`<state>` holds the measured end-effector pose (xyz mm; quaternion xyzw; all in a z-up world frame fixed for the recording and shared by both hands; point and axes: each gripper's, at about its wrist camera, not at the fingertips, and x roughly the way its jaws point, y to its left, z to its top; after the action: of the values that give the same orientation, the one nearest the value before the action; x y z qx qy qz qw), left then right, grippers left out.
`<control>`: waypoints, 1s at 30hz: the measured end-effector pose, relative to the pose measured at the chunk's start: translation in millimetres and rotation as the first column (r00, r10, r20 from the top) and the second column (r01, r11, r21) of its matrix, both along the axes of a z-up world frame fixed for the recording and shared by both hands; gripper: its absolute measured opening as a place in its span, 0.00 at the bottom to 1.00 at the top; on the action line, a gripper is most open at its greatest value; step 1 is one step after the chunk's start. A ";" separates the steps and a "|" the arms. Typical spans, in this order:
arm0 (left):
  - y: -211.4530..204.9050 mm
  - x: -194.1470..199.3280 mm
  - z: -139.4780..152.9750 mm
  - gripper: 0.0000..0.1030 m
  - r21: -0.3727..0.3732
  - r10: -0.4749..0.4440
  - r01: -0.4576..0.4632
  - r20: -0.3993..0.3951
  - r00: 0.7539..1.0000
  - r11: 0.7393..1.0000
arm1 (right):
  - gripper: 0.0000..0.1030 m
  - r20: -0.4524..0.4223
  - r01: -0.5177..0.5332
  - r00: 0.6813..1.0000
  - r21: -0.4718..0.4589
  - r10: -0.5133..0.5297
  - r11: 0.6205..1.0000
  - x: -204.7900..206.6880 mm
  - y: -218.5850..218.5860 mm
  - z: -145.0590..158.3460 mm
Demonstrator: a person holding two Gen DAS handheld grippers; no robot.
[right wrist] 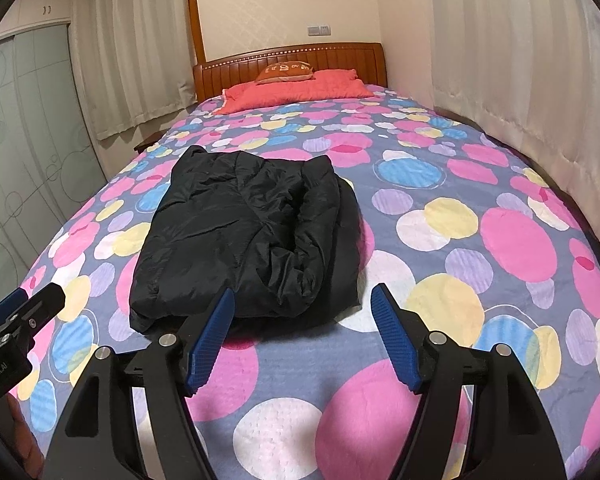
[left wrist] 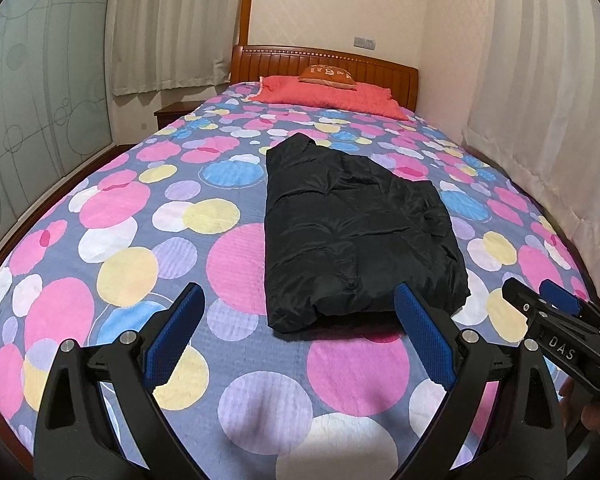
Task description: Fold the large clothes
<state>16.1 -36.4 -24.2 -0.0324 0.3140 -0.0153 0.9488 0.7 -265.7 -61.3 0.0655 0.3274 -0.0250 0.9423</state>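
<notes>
On bedspread [left wrist: 140,208], folded black jacket [left wrist: 352,232], left hand-held gripper [left wrist: 300,304] agape, "GenRobot.AI", right hand-held gripper [right wrist: 302,304] agape, perhaps "DAS"

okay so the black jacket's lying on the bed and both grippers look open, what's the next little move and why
Probably bring both grippers forward and down to the near edge of the black jacket. It lies folded lengthwise into a long strip on the bedspread, so a crosswise fold seems left. The left gripper and right gripper both stand open and empty, just short of that edge, ready to pinch its two near corners.
</notes>
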 end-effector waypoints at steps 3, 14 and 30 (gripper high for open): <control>0.3 -1.6 0.6 0.93 0.001 0.003 -0.003 -0.002 1.000 1.000 | 0.68 0.001 -0.002 1.000 -0.005 0.002 1.000 -1.5 1.8 1.3; 4.5 -3.7 1.3 0.93 -0.004 0.007 -0.007 -0.004 1.000 1.000 | 0.68 0.002 -0.017 1.000 -0.017 0.017 1.000 -3.9 9.5 4.5; 4.6 -4.5 0.9 0.93 -0.002 0.008 -0.008 -0.002 1.000 1.000 | 0.68 0.001 -0.015 1.000 -0.017 0.015 1.000 -3.9 11.4 4.1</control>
<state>11.6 -31.8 -23.2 -0.0348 0.3149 -0.0117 0.9484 -3.2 -254.3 -57.2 0.0551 0.3269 -0.0206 0.9432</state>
